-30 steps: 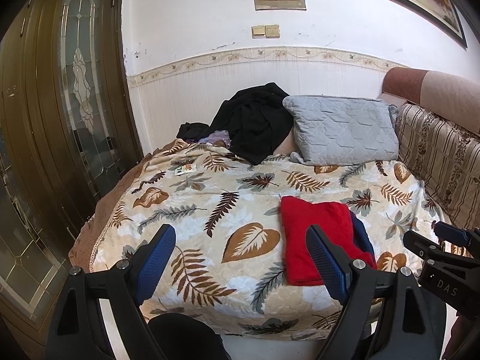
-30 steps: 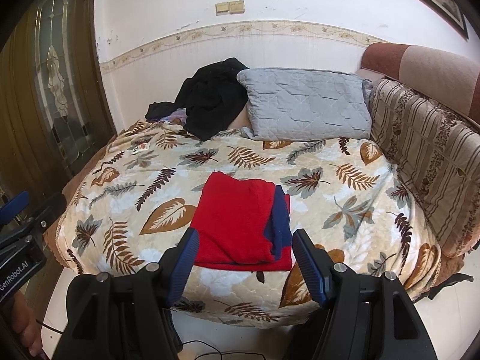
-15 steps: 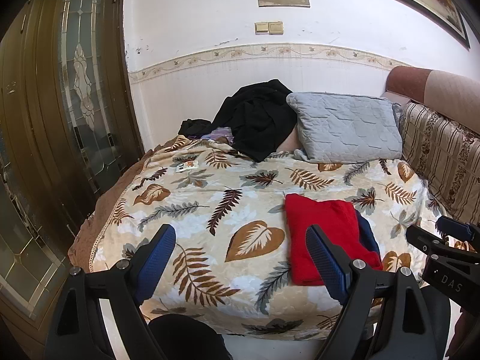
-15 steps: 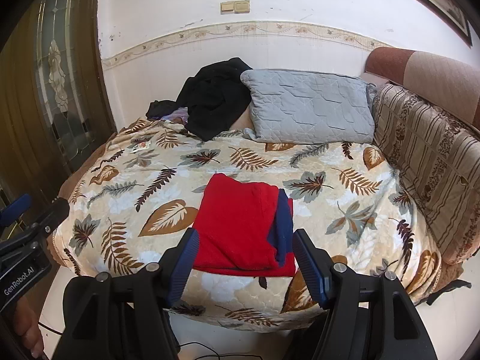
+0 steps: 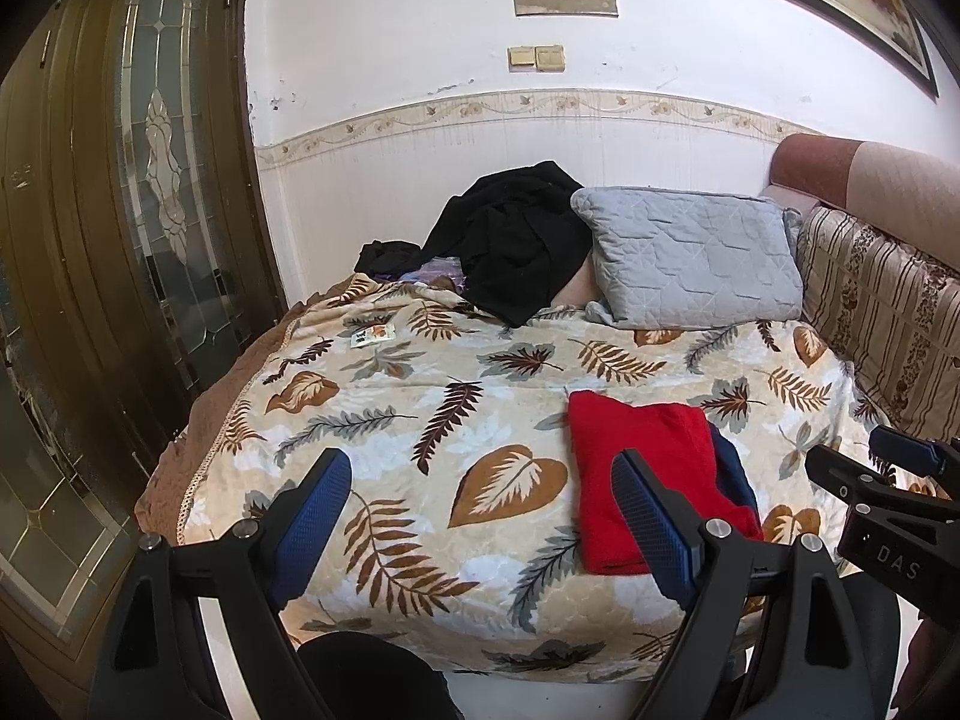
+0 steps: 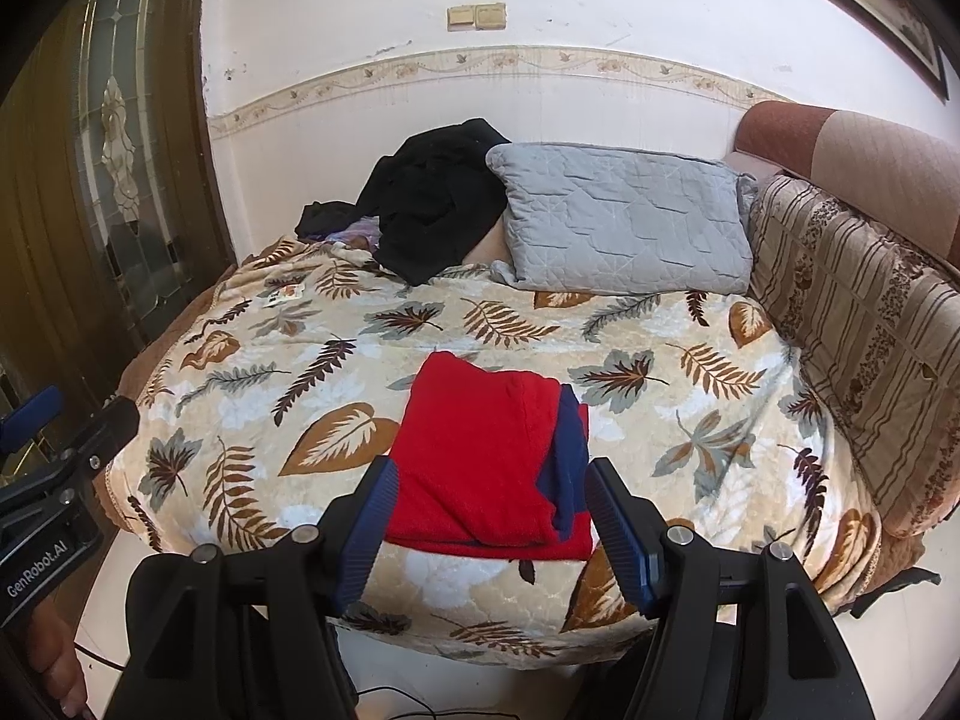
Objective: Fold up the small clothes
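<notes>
A folded red garment (image 6: 480, 456) with a dark blue part along its right side lies flat near the front edge of the leaf-patterned bed cover (image 6: 252, 414). My right gripper (image 6: 489, 519) hangs open just in front of it, above the bed's edge, with nothing between its blue pads. In the left wrist view the same red garment (image 5: 642, 468) lies right of centre. My left gripper (image 5: 480, 516) stands wide open and empty over the front of the bed cover (image 5: 384, 420), to the garment's left. The right gripper's side (image 5: 888, 480) shows at the right edge there.
A grey quilted pillow (image 6: 624, 222) and a heap of black clothes (image 6: 432, 198) lie at the back against the wall. A striped sofa back (image 6: 858, 324) runs along the right. A dark glazed door (image 5: 150, 210) stands left. A small card (image 5: 372, 333) lies on the cover.
Both views have drifted very slightly back and up from the bed. The red garment lies as before, and neither gripper's jaws have moved.
</notes>
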The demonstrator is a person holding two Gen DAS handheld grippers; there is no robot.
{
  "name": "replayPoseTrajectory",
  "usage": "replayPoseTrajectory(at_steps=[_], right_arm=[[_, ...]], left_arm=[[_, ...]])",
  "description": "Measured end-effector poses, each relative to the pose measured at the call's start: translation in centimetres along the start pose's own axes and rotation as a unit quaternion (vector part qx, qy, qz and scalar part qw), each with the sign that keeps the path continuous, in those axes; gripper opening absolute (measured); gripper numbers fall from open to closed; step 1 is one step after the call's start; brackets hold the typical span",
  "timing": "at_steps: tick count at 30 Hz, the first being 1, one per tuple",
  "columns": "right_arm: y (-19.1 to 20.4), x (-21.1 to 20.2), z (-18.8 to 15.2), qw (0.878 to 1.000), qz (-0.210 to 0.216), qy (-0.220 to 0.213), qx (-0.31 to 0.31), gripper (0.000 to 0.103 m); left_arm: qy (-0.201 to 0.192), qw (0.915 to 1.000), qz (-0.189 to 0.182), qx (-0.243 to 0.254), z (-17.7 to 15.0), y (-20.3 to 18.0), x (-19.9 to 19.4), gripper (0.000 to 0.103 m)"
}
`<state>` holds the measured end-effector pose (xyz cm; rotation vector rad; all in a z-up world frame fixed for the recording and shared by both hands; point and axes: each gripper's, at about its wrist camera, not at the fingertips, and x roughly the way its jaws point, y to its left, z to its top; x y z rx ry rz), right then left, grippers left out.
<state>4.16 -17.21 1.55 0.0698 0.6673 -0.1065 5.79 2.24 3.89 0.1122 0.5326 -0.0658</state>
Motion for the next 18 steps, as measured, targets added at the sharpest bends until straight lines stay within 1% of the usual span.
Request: replayPoseTrajectory(at_steps=[8, 12, 16, 18], right_arm=[[-0.2, 1.2, 0.6, 1.0, 0.005, 0.007, -0.002, 0.069], [-0.8, 2.6, 0.9, 1.0, 0.008, 0.014, -0.003, 0.069], [-1.2, 4.1, 1.3, 1.0, 0.009, 0.021, -0.002, 0.069], [-1.8, 5.2, 1.7, 1.0, 0.009, 0.024, 0.0, 0.069]], left_arm=[[0.01, 0.9999, 0.0, 0.003, 0.2, -0.3, 1.3, 0.089], [0.017, 0.9999, -0.001, 0.003, 0.5, -0.5, 2.3, 0.089], [0.013, 0.9999, -0.009, -0.002, 0.9, -0.6, 3.5, 0.089], [0.019, 0.9998, -0.006, 0.001, 1.2, -0.8, 4.5, 0.089]])
